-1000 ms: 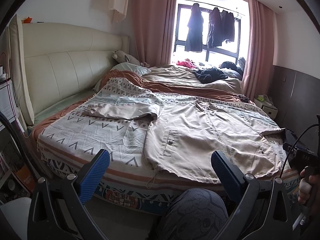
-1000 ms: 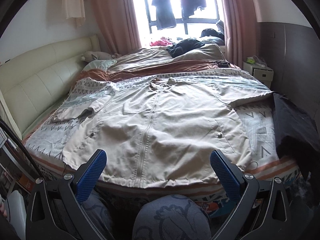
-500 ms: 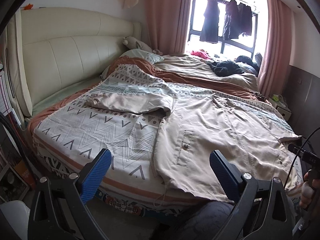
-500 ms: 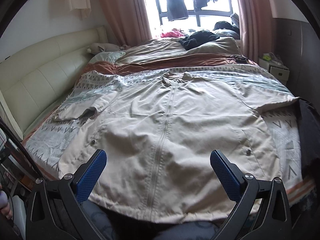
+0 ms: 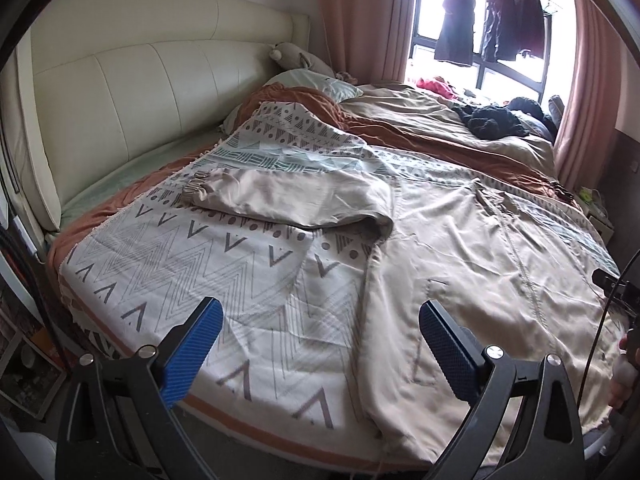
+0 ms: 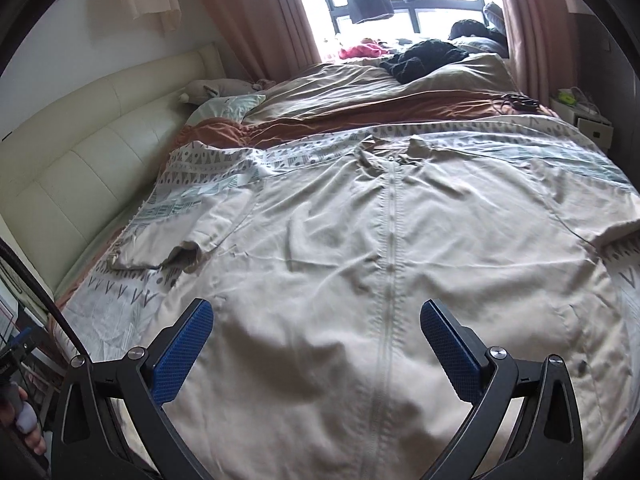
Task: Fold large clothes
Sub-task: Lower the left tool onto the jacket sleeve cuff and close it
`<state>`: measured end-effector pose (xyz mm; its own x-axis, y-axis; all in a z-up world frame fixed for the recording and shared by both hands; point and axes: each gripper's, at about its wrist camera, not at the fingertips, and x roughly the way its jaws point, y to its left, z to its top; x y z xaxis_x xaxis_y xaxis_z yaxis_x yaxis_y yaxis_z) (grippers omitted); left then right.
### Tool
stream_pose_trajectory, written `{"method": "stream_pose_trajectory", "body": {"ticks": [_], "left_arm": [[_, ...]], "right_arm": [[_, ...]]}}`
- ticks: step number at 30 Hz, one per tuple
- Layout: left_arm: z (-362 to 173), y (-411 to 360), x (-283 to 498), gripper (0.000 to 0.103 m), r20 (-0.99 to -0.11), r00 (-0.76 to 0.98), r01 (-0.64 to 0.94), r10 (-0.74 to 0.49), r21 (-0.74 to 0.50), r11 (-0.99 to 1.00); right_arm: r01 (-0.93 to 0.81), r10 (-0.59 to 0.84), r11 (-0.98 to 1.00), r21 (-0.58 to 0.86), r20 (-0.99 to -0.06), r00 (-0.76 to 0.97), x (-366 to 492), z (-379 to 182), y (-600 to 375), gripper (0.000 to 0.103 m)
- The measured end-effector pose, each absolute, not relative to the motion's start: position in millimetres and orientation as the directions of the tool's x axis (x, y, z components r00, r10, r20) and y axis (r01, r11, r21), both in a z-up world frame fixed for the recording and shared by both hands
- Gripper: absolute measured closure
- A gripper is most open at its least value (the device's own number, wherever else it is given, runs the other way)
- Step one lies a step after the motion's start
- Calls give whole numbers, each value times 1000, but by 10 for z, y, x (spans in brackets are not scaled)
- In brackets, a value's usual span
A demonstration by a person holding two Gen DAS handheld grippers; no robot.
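Observation:
A large beige zip jacket (image 6: 392,280) lies spread flat, front up, on a patterned blanket (image 5: 208,264) on the bed. Its left sleeve (image 5: 288,200) stretches toward the headboard; in the left wrist view the jacket body (image 5: 480,264) fills the right half. My left gripper (image 5: 320,344) is open and empty, above the bed's near edge by the jacket's left hem corner. My right gripper (image 6: 316,344) is open and empty, hovering over the jacket's lower front near the zip (image 6: 390,248).
A cream padded headboard (image 5: 120,92) runs along the left. A brown duvet (image 6: 380,116), pillow (image 6: 228,106) and dark clothes (image 6: 424,60) lie at the far side by the window. A bedside cabinet (image 6: 588,124) stands at the far right.
Both grippers have moved forward and lower over the bed. The jacket now fills more of both views. Both stay open and the jacket has not moved.

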<state>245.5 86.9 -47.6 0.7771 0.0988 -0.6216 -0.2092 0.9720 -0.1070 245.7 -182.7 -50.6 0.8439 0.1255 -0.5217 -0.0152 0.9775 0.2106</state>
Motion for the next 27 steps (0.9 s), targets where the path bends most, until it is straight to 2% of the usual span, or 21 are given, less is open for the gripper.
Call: {"method": "stream_pose_trajectory", "body": {"ticks": [6,13,17,27], "left_arm": [[-599,1162,2881,2,-654,748,-251,114,-120,961],[-840,1554,3430,2,-703,705,-290,96,-162,943],[-961,1788,3735,2,-716,690,-322,104,-175,930],[-1248,2495,4468,2,-735,670,-393,106,-230,890]], "right_arm": [[-50,182,967,249,-540,822,3078,-611,-1711,0],[-86,192,975,207,-578,793,3750,-770,-1432,0],[-109,205,975,193,-597,776,4084,-796,-1304,7],[-109,207,975,193,-619,757,4797,-864,-1175,8]]}}
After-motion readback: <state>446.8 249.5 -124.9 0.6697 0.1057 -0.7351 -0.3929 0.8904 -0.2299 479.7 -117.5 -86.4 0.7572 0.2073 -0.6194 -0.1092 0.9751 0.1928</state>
